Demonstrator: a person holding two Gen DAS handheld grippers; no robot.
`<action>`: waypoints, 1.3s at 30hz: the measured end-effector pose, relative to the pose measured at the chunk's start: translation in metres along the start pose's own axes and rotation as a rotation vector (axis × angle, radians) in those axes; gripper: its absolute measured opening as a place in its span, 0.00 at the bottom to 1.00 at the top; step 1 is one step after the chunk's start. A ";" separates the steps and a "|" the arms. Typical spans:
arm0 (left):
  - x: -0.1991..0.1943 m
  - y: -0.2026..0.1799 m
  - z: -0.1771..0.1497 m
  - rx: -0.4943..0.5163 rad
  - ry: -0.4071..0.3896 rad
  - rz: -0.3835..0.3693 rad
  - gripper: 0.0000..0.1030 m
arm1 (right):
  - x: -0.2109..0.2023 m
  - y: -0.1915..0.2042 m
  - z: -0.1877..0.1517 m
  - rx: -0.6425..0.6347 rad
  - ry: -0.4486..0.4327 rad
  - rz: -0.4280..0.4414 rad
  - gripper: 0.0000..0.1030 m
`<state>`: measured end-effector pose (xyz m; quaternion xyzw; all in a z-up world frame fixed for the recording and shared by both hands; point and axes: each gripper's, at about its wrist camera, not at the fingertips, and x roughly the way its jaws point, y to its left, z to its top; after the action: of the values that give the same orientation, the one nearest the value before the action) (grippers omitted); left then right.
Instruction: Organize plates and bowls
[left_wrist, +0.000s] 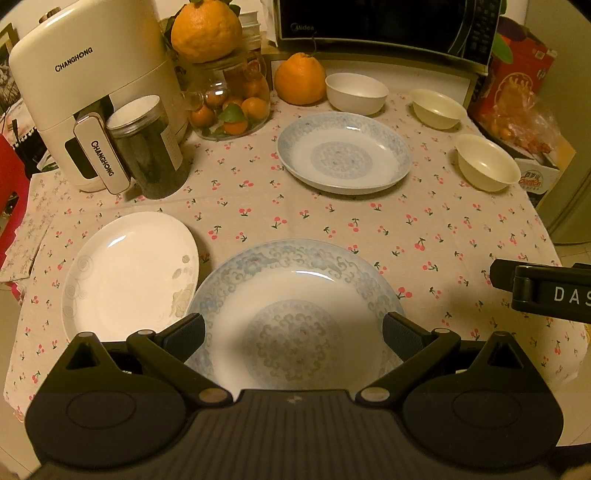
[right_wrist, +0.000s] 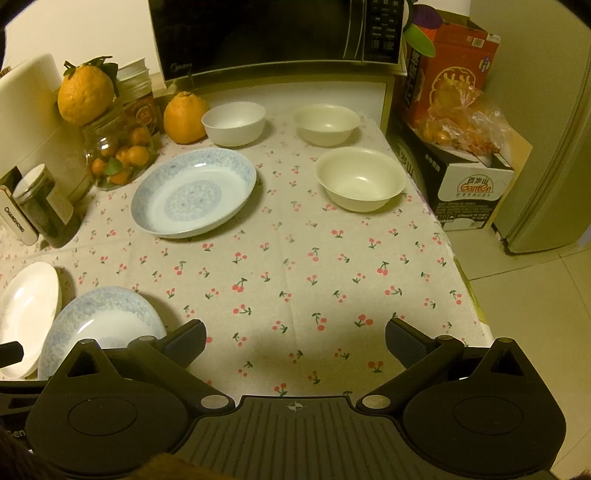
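The left tongs (left_wrist: 293, 334) hung with jaws apart over the near blue-patterned plate (left_wrist: 295, 295), whose rim overlapped the white plate (left_wrist: 125, 273) beside it. The right tongs (right_wrist: 295, 341) gaped above bare cherry-print tablecloth (right_wrist: 295, 266). Farther back on the table sat a second blue-patterned plate (right_wrist: 194, 192), then three bowls (right_wrist: 360, 179) before the microwave (right_wrist: 277, 33).

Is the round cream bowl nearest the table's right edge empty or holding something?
Empty. The round cream bowl stands upright on the cherry-print tablecloth, and the right wrist view shows its bare inner bottom with only a light glint.
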<state>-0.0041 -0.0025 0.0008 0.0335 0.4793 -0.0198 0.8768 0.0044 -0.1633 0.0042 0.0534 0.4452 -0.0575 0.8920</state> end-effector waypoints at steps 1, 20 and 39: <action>0.000 0.000 0.000 0.000 0.001 0.000 1.00 | 0.000 0.000 0.001 0.000 0.000 0.000 1.00; 0.000 -0.001 -0.001 0.002 0.008 -0.006 1.00 | 0.002 0.001 -0.001 0.000 0.004 -0.005 1.00; 0.006 0.002 0.011 0.029 0.018 -0.012 1.00 | 0.009 -0.002 0.012 0.011 0.037 -0.011 1.00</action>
<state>0.0087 -0.0015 0.0022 0.0434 0.4871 -0.0315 0.8717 0.0188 -0.1675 0.0037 0.0571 0.4617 -0.0638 0.8829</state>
